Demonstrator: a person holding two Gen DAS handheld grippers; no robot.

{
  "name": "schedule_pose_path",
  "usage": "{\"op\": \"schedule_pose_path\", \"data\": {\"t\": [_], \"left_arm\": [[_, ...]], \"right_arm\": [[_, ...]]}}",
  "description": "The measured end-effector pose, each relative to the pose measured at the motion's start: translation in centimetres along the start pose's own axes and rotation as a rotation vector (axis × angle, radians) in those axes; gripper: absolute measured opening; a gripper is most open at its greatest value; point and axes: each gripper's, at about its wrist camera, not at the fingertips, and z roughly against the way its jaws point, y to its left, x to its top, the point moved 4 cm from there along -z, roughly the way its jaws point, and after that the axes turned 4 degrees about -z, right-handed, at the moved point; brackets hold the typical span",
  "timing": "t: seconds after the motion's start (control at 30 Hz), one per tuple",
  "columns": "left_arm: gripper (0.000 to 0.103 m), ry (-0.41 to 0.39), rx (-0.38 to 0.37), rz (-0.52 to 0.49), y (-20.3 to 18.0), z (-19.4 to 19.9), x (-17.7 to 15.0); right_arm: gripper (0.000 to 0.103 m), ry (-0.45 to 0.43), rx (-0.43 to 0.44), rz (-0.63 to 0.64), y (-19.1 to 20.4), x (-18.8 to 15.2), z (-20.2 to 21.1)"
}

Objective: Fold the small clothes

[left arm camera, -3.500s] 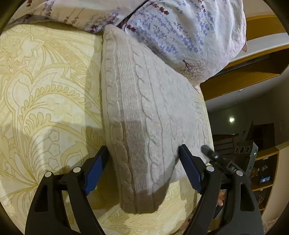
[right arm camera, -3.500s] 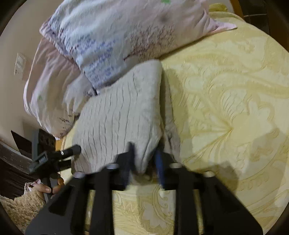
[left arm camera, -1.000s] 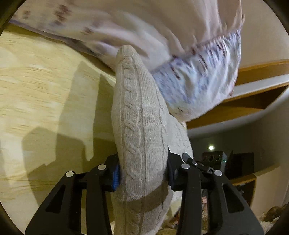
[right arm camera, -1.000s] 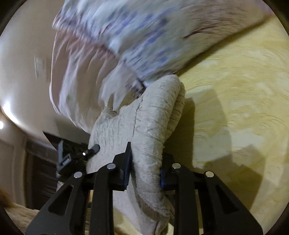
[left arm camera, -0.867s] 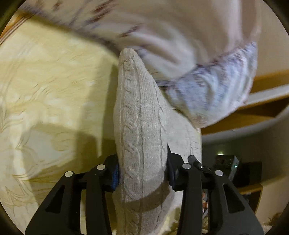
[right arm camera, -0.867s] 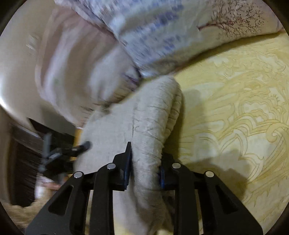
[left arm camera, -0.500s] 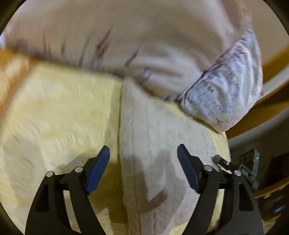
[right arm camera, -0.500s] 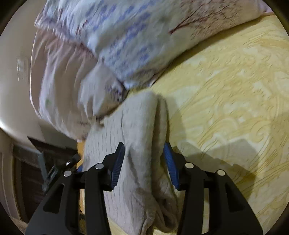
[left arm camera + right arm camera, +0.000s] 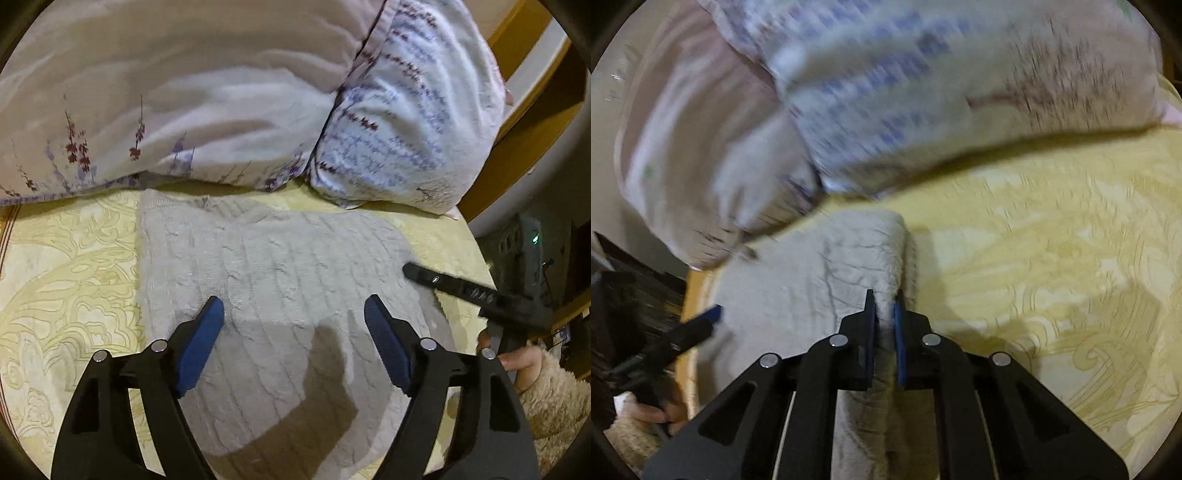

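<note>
Sweater (image 9: 280, 295), beige cable-knit, lies folded flat on the yellow patterned bedspread (image 9: 66, 280), far edge close under the pillows (image 9: 229, 96): a pinkish floral one at left and a white one with blue sprigs at right, as the left wrist view has it. Left gripper (image 9: 293, 314) is released: blue pads (image 9: 201, 343) spread wide, hovering over the near half of the sweater, nothing pinched between them; its shadow falls on the knit just below. Right gripper (image 9: 885, 302) is clenched on the sweater's edge: in the right wrist view a thin ridge of knit (image 9: 882, 258) stands up between the nearly closed jaws, at the side that borders bare bedspread (image 9: 1052, 280). From there the folded edge runs up toward the pillows (image 9: 905, 92), which are motion-blurred in that view. In the left wrist view the right gripper's black finger (image 9: 454, 288) shows at the sweater's right side, with a person's hand (image 9: 517, 358) in a fuzzy tan sleeve (image 9: 554, 398) behind it. In the right wrist view the left gripper's blue-tipped finger (image 9: 701, 321) shows over the sweater's left edge, another hand (image 9: 653, 410) below it. A wooden bed frame (image 9: 517, 122) and some dark furniture sit beyond the pillows at right; detail there is too dim to read.
</note>
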Motion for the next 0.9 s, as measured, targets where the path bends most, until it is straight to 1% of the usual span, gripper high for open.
{"op": "schedule_pose_path", "data": {"t": [0.1, 0.2, 0.23, 0.27, 0.3, 0.33, 0.37, 0.4, 0.47, 0.53, 0.6, 0.67, 0.77, 0.9], "left_arm": [[0.078, 0.026, 0.041, -0.027, 0.0, -1.0, 0.0], [0.08, 0.029, 0.081, -0.07, -0.7, -1.9, 0.2], [0.08, 0.032, 0.096, -0.088, -0.9, -1.9, 0.2], [0.08, 0.029, 0.106, -0.102, -1.1, -1.6, 0.1], [0.08, 0.017, 0.108, -0.105, -1.2, -1.0, -0.1], [0.08, 0.003, 0.104, -0.101, -1.2, -0.3, -0.2], [0.08, -0.01, 0.107, -0.095, -1.0, 0.4, -0.4], [0.08, -0.027, 0.125, -0.09, -0.7, 1.2, -0.7], [0.08, -0.049, 0.205, -0.087, 0.0, 2.5, -1.3], [0.08, -0.044, 0.287, -0.085, 0.5, 3.1, -1.9], [0.08, -0.026, 0.341, -0.081, 0.8, 3.4, -2.4], [0.08, -0.013, 0.371, -0.073, 1.1, 3.7, -2.8], [0.081, -0.002, 0.39, -0.06, 1.2, 3.9, -3.1], [0.083, 0.003, 0.418, -0.074, 1.1, 3.7, -2.9]], "right_arm": [[0.008, -0.008, -0.029, 0.019, -0.1, 0.0, -0.7], [0.01, 0.007, -0.044, 0.032, 0.4, 0.4, -1.1], [0.015, 0.009, -0.044, 0.028, 0.5, 0.4, -1.0], [0.031, 0.004, -0.055, 0.022, 0.4, 0.5, -0.5], [0.036, -0.02, -0.06, 0.022, 0.5, 0.5, 0.2], [0.038, -0.044, -0.054, 0.031, 0.7, 0.5, 1.1], [0.038, -0.07, -0.041, 0.051, 1.0, 0.2, 2.1], [0.038, -0.095, -0.022, 0.078, 1.3, -0.2, 3.1], [0.037, -0.117, 0.013, 0.129, 2.3, -1.2, 4.6], [0.034, -0.111, 0.029, 0.184, 3.2, -2.3, 5.4], [0.033, -0.098, 0.033, 0.23, 3.9, -3.3, 5.6], [0.032, -0.088, 0.032, 0.263, 4.7, -4.4, 5.6], [0.032, -0.078, 0.024, 0.285, 5.4, -5.5, 5.4], [0.032, -0.078, -0.002, 0.31, 5.7, -6.2, 5.6]]}}
